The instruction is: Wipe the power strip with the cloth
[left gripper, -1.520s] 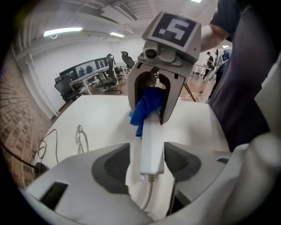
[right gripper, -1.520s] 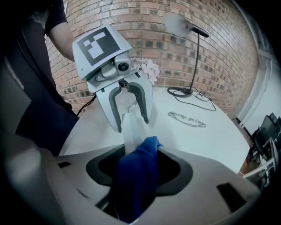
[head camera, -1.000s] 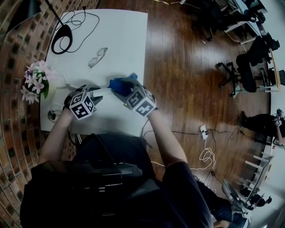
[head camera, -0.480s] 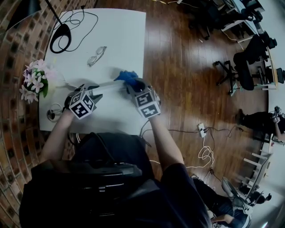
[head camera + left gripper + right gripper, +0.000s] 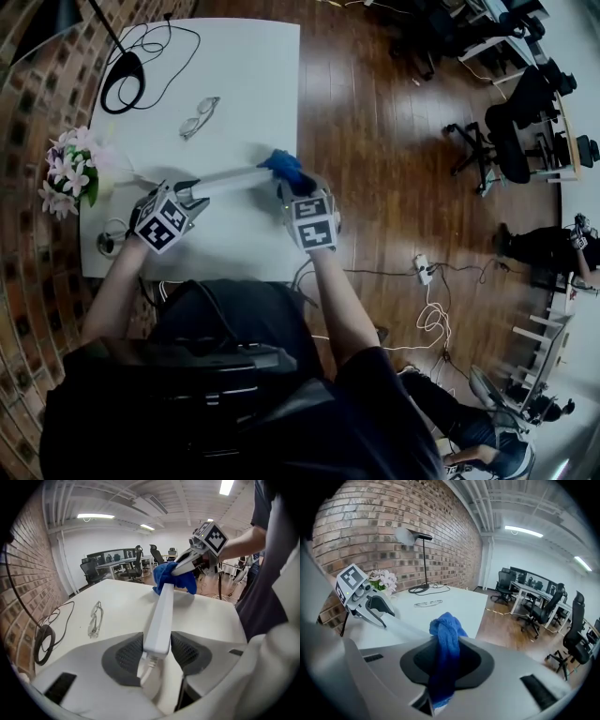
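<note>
A long white power strip (image 5: 225, 180) is held just above the white table (image 5: 248, 66). My left gripper (image 5: 192, 195) grips its cord end; the strip (image 5: 161, 616) sits between both pads, and the jaws are opening slightly. My right gripper (image 5: 291, 187) is shut on a blue cloth (image 5: 284, 169), bunched between its jaws (image 5: 446, 644). The cloth (image 5: 171, 578) lies over the strip's far end, away from the left gripper. In the right gripper view the left gripper (image 5: 370, 606) stands at the left.
Clear glasses (image 5: 202, 117) lie on the table beyond the strip. A pot of pink flowers (image 5: 73, 173) stands at the left edge, a black lamp base (image 5: 127, 80) with looped cable at the far left. Wooden floor lies right of the table.
My right gripper has slid the cloth to the right along the strip, from near the left gripper out to its far end. The left gripper shifted slightly left.
</note>
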Demonstrator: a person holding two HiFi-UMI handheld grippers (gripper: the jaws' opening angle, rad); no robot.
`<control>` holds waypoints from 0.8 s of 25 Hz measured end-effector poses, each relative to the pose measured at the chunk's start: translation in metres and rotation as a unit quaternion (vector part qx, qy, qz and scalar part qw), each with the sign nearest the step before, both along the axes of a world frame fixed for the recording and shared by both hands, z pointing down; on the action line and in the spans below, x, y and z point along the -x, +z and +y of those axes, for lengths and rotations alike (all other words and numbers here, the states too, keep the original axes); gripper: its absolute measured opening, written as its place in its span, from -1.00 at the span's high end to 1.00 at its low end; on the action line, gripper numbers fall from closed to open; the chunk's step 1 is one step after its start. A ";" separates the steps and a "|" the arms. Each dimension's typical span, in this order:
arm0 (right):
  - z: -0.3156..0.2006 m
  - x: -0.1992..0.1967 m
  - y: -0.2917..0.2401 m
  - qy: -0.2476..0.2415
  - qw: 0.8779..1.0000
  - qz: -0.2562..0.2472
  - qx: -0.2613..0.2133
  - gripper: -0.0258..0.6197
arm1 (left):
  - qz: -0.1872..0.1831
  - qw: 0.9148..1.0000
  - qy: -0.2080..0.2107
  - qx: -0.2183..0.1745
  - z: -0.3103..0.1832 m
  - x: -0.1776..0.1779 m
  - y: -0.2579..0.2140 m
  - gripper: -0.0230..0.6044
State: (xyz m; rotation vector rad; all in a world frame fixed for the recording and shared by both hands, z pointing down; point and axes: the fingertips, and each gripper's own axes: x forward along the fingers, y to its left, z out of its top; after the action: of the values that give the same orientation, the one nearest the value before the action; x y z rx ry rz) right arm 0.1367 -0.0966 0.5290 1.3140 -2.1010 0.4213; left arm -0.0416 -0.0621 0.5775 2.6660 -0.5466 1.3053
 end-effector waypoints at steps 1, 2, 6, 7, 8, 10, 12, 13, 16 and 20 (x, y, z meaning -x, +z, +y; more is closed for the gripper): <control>0.001 0.003 0.003 -0.005 1.000 0.007 0.004 0.73 | 0.000 1.000 0.000 0.000 0.000 0.000 0.000 0.27; 0.002 0.007 0.006 -0.012 1.000 0.017 0.007 0.73 | 0.001 1.000 0.000 0.000 0.000 -0.001 0.001 0.27; 0.004 0.027 0.012 -0.039 0.998 0.037 0.017 0.72 | 0.015 1.000 -0.006 -0.002 -0.001 -0.001 0.000 0.27; 0.004 0.031 0.013 -0.044 0.998 0.042 0.018 0.72 | 0.020 1.000 -0.006 0.000 -0.002 -0.002 0.001 0.27; 0.004 0.035 0.014 -0.048 0.997 0.049 0.018 0.72 | 0.024 1.000 -0.005 0.005 -0.001 -0.002 0.001 0.27; 0.005 0.044 0.016 -0.054 0.997 0.060 0.019 0.72 | 0.027 1.000 -0.002 0.015 0.001 0.000 0.004 0.27; 0.005 0.049 0.018 -0.054 0.996 0.065 0.022 0.72 | 0.025 1.000 0.005 0.017 0.004 0.002 0.006 0.29; 0.005 0.051 0.018 -0.052 0.996 0.067 0.023 0.72 | 0.022 1.000 0.010 0.015 0.005 0.002 0.008 0.29; 0.005 0.055 0.018 -0.040 0.997 0.068 0.023 0.72 | 0.019 1.000 0.023 0.008 0.007 0.003 0.009 0.33; 0.008 0.074 0.018 -0.040 0.997 0.065 0.019 0.72 | 0.028 0.999 0.034 0.013 0.007 0.004 0.011 0.33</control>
State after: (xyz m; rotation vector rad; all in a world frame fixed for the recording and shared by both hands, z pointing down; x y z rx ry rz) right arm 0.0624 -0.0890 0.5475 1.1982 -2.0207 0.3304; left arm -0.0451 -0.0551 0.5887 2.7128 -0.4321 1.2409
